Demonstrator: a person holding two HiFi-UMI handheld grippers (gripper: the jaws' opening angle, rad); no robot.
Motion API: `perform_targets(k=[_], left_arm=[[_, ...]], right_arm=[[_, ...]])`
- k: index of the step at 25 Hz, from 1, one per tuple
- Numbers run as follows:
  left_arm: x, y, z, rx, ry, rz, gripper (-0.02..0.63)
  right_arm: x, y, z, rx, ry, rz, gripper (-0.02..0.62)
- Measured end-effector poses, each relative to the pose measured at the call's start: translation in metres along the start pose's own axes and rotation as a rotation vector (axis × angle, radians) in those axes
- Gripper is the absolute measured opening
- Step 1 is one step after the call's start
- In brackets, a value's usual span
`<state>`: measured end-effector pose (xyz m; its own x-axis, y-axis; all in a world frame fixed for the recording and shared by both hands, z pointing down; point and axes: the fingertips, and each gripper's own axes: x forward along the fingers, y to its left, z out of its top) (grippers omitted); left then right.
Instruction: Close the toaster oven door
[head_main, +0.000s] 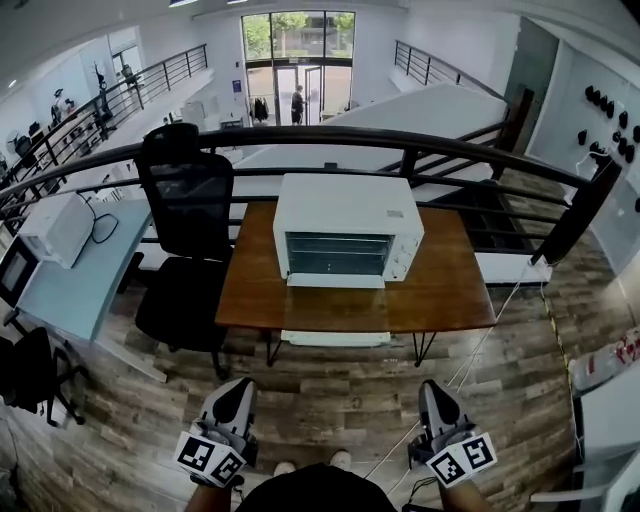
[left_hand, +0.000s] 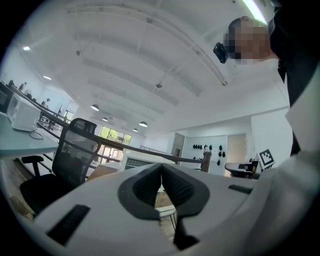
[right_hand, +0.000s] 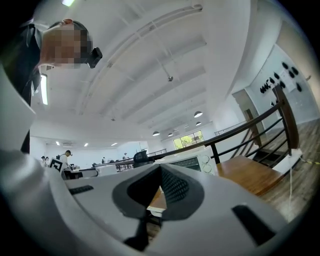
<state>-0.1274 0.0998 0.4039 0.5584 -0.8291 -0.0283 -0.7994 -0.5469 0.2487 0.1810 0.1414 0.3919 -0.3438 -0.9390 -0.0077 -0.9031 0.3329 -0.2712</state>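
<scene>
With both tools held low at the near edge of the head view, the left gripper (head_main: 237, 392) and the right gripper (head_main: 434, 392) each had jaws pressed together on nothing; each gripper's own view confirmed the dark pads meeting with no object between them. White toaster oven (head_main: 347, 222) stood on the wooden table (head_main: 450, 290), toward its rear, just in front of the dark railing (head_main: 400, 140), with a black office chair (head_main: 188, 210) at the table's left end. Oven door (head_main: 335, 281) appeared dropped open: a white strip projected from the base of the front toward the person, and dark interior with rack lines showed above it. Key relation noted: the oven lay straight ahead of the grippers and well apart from them, with bare plank floor and the table's front edge between. Door's long axis ran left to right across the view, its hinge apparently along the bottom, so its free edge faced the person. Oven sat roughly midway between the two grippers' lines, so neither hand was clearly nearer. Judgement: task not yet begun; the closing would call for stepping forward, getting a closed jaw tip under the free edge, and lifting it up and away.
</scene>
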Motion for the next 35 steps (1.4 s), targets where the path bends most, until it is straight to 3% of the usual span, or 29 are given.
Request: perform_targets(k=[8,14,22,35], left_arm=[[0.025,-0.033,-0.006,-0.002,-0.01,0.041,0.012],[0.033,-0.044,-0.019,0.006,0.013,0.056,0.012],[0.056,-0.019,-0.022,-0.017,0.017,0.069,0.012],[0.121,0.061,-0.035,-0.03,0.072,0.036,0.012]], right_arm=[[0.003,-0.033,0.019,0.008,-0.008,0.066,-0.005],[0.004,-0.054,0.007,0.057,0.006,0.072,-0.005],[0.028,-0.071,-0.004,0.088,0.033,0.035,-0.005],[0.115,-0.084,-0.034,0.097,0.097,-0.025,0.023]])
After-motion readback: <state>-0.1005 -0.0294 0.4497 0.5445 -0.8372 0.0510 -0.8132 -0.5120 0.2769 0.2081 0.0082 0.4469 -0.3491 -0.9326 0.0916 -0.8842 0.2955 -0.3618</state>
